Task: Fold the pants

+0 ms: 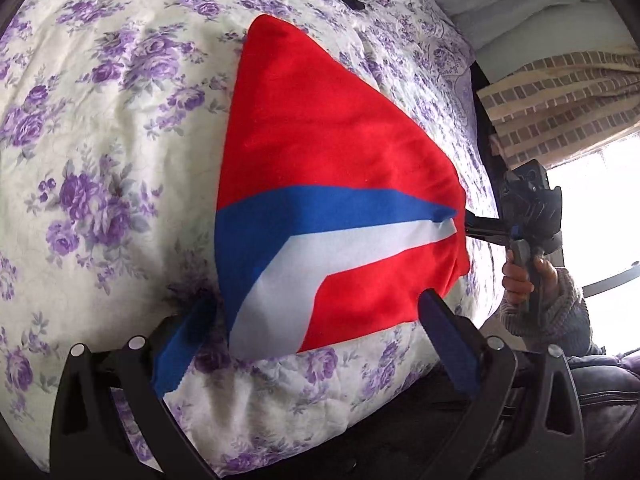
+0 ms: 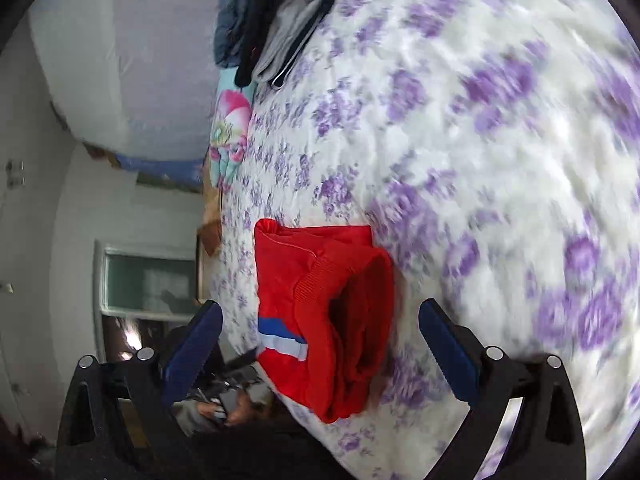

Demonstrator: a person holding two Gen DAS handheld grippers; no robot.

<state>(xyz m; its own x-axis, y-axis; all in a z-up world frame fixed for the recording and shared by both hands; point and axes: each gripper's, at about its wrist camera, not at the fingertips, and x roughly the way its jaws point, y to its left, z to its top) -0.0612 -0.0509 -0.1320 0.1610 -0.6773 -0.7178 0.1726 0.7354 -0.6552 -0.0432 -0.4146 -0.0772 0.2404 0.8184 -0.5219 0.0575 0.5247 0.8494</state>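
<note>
Left wrist view showed the pants (image 1: 320,160), red with a blue and white stripe, lying folded into a compact bundle on the floral bed cover (image 1: 100,140), near its front edge. The left gripper (image 1: 308,340) hovered at the bundle's near edge, fingers (image 1: 180,344) spread wide apart and gripping nothing. The right gripper (image 1: 476,226) was seen side-on at the bundle's far right edge; whether it touched the cloth could not be determined from this view.

Right wrist view, blurred across the cover, showed the right gripper's own fingers (image 2: 448,352) well apart, with the ribbed waistband end of the bundle between them but unclamped. The stacked layers looked loose and bulged open at that end. A pile of other garments (image 2: 280,20) lay far up the bed, well clear.

Assessment: the folding appeared largely complete. Risks noted:
- The thick, soft layers could spring open if released without pressing flat.
- A grasp on the top layer alone would peel the fold apart.
- The bundle sat close to the bed edge; a push or drag from either gripper could slide it off.
</note>
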